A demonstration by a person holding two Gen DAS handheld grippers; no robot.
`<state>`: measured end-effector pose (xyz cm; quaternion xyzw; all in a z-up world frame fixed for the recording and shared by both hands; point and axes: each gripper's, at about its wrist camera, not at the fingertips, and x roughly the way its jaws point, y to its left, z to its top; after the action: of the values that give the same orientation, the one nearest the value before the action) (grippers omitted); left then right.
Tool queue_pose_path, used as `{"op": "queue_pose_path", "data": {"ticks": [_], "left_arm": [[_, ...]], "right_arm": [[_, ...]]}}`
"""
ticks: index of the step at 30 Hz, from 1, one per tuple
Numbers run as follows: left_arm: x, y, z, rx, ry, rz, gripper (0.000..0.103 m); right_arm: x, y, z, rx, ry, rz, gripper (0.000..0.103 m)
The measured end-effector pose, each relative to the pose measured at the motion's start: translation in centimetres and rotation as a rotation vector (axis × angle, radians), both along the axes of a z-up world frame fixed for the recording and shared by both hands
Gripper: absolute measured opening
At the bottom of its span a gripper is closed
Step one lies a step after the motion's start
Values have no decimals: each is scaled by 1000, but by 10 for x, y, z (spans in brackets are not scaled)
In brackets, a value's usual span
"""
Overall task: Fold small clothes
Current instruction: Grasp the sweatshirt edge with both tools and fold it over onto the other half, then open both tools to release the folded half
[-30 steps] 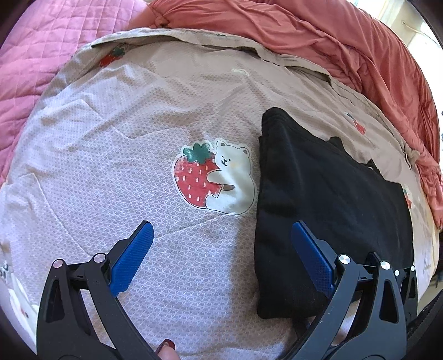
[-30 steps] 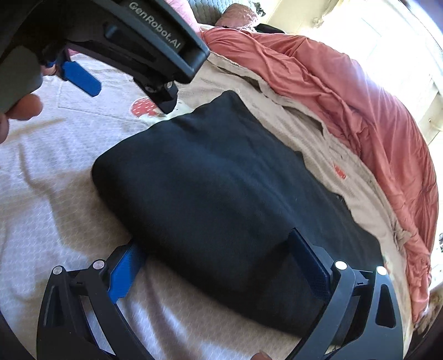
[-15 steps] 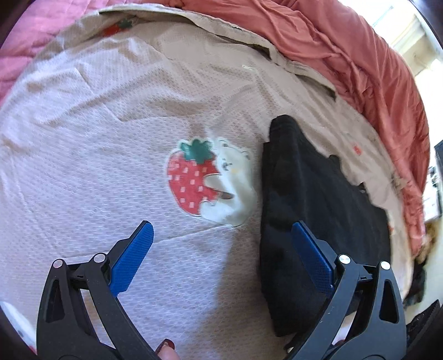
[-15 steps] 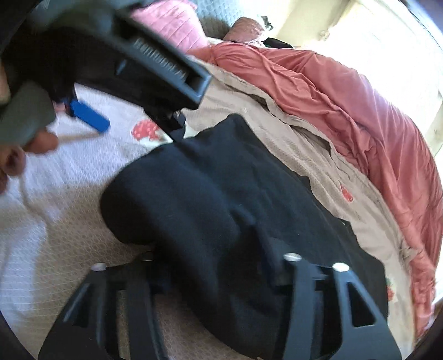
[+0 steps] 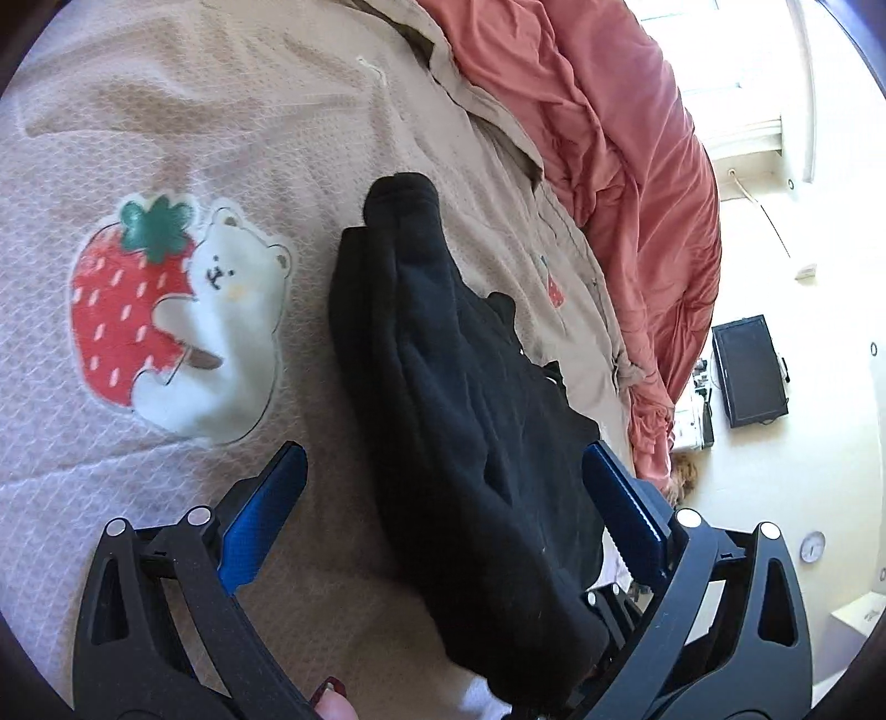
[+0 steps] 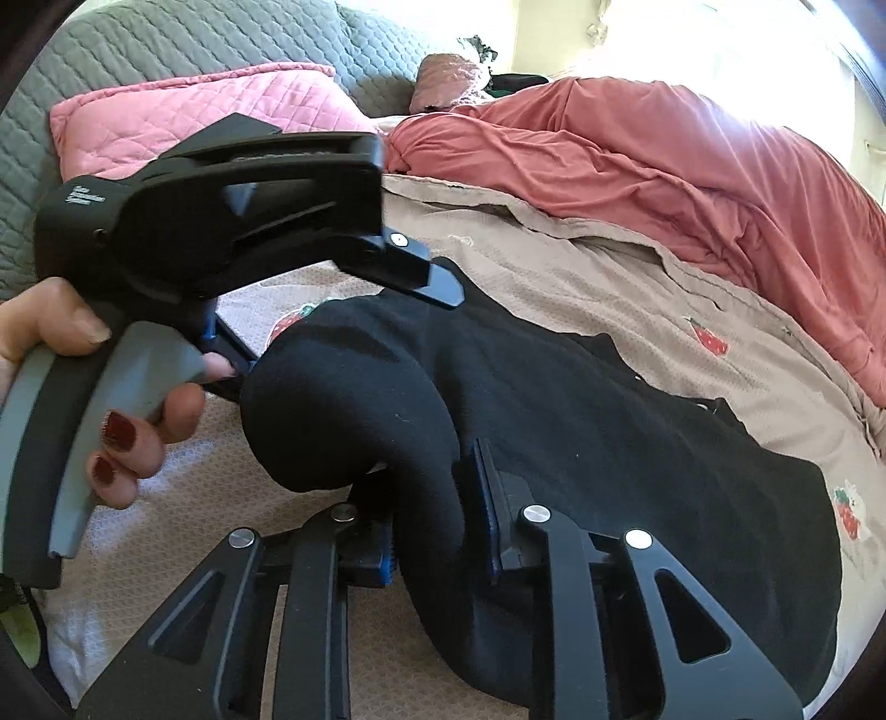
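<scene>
A black garment [image 5: 454, 399] lies folded on the beige bedspread [image 5: 166, 111]. My left gripper [image 5: 443, 509] is open and tilted down over it, its blue pads [image 5: 266, 515] on either side of the cloth's near end without pressing it. In the right wrist view the right gripper [image 6: 437, 526] is closing its jaws on a thick fold of the black garment [image 6: 609, 443]. That fold bulges up and is lifted off the bed. A hand [image 6: 127, 437] with red nails holds the left gripper's handle just beyond the raised fold.
The bedspread has a strawberry-and-bear print [image 5: 177, 315] left of the garment. A salmon duvet [image 5: 609, 138] is bunched along the far side. A pink pillow [image 6: 194, 122] leans on a grey quilted headboard [image 6: 166, 44]. A dark screen [image 5: 750, 371] stands past the bed's edge.
The right jaws went from wide open around the garment's edge to pinched on it, and the fold rose. The left gripper swung right and dipped until it straddled the garment.
</scene>
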<state>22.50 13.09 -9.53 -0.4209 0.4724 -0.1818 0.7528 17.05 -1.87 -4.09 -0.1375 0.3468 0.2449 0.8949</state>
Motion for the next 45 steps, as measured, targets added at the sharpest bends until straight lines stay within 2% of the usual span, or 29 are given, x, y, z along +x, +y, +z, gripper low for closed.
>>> {"op": "queue_pose_path", "data": {"ticks": [1, 3, 5, 9, 12, 15, 22, 32, 38, 45], "left_arm": [[3, -2, 0, 0, 0, -1, 89], [7, -6, -4, -25, 7, -14, 69], [10, -14, -7, -39, 16, -36, 55], [9, -28, -8, 32, 27, -71, 37], [6, -31, -3, 61, 16, -63, 30], [2, -34, 9, 78, -7, -60, 26], [-5, -64, 44, 155, -59, -62, 25], [8, -154, 96, 263, -100, -145, 25], [15, -215, 107, 320, -91, -219, 25], [22, -268, 103, 391, -56, -276, 24]], "right_arm": [[-1, 0, -1, 1, 0, -3, 21], [-1, 1, -1, -1, 0, -5, 21], [-3, 1, -2, -3, -4, -8, 21], [-11, 2, -2, -23, -37, -8, 21], [-17, 0, -2, -27, -52, -6, 21], [-20, -6, 2, -5, -61, -11, 20], [-26, -40, 25, 33, -93, -27, 20], [-30, -125, 52, 140, -111, -163, 20], [-42, -172, 54, 191, -103, -227, 20], [-47, -214, 51, 264, -57, -317, 20]]}}
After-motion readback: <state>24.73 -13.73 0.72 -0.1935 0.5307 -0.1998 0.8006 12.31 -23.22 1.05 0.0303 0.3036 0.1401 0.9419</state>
